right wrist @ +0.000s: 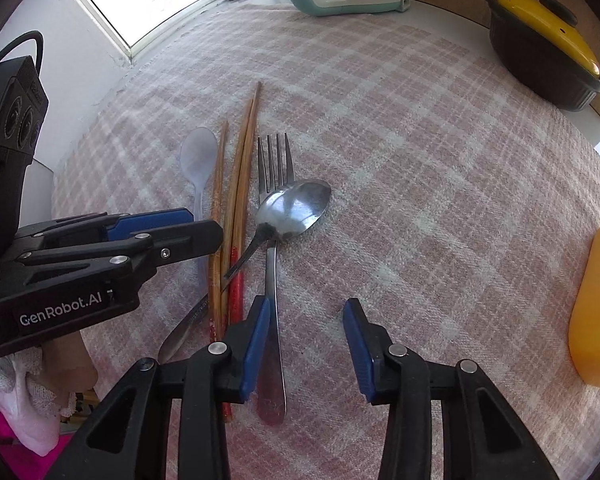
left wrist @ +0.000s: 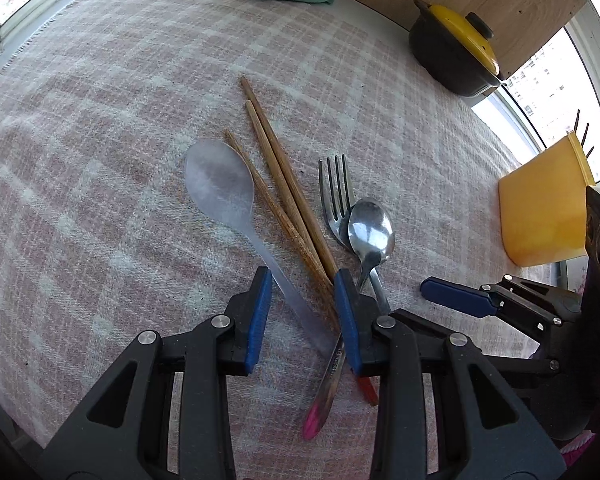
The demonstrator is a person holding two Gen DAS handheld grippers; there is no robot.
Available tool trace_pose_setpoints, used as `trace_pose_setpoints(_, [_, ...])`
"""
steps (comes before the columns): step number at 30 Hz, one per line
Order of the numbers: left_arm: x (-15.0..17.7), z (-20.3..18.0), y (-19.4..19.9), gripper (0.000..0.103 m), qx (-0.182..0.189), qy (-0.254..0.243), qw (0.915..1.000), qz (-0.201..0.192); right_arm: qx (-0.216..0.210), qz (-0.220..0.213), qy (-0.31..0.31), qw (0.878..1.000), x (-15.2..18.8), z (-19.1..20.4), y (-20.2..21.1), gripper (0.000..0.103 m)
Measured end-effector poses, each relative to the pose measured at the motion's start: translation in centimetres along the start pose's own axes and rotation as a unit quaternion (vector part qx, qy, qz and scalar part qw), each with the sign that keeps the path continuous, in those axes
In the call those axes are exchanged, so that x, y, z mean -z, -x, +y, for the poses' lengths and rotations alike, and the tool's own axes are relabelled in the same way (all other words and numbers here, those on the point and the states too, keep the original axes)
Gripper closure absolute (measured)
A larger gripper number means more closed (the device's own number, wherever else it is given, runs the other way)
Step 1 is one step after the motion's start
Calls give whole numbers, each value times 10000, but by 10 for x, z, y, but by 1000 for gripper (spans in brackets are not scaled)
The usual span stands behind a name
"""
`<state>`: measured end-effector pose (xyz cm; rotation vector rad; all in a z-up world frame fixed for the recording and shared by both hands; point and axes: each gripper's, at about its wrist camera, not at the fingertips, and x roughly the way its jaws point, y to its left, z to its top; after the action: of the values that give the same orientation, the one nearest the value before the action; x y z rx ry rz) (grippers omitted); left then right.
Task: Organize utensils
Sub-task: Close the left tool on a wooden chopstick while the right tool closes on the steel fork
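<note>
The left gripper [left wrist: 302, 280] is held open, pointing steeply down, its blue pads straddling the handle of the translucent plastic spoon [left wrist: 220, 184] and the lower ends of the wooden chopsticks [left wrist: 284, 184]; no pad is seen pressing on either. The right gripper [right wrist: 306, 306] is likewise open and empty, its left pad just beside the fork [right wrist: 274, 264] handle, bare cloth between its fingers.

All the utensils are laid in a loose, overlapping bundle on the checked tablecloth [left wrist: 100, 120]: the metal spoon [right wrist: 294, 208] rests across the fork, and its handle runs under the chopsticks. A yellow container [left wrist: 540, 208] stands near the table's right side and is judged the likely holder.

For the step in hand, one kind should be isolated before closing. The left jaws now span both spoon handle and chopsticks, so a small sideways shift is advised, lest a mixed handful be lifted. Thin handles lying flat on cloth call for pads brought right down to the fabric. The right gripper should be centred over the fork handle, and the metal spoon is likely to slide off when the fork is raised.

The handle ends nearest the cameras are partly covered by the fingers. How many chopsticks lie there cannot be counted with certainty. The container's inside is not shown, and only its edge is caught in the right wrist view.
</note>
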<state>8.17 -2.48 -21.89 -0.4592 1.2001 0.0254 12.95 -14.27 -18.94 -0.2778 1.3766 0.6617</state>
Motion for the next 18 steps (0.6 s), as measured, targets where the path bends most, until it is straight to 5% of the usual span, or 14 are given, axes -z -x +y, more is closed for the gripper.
trace_pose_setpoints(11, [-3, 8, -4, 88, -249, -165, 9995, -59, 314, 34, 324, 9990, -10, 15, -8, 62])
trace_pose_setpoints(18, [-3, 17, 0, 93, -213, -151, 9996, -77, 441, 58, 183, 9988, -15, 9, -9, 81])
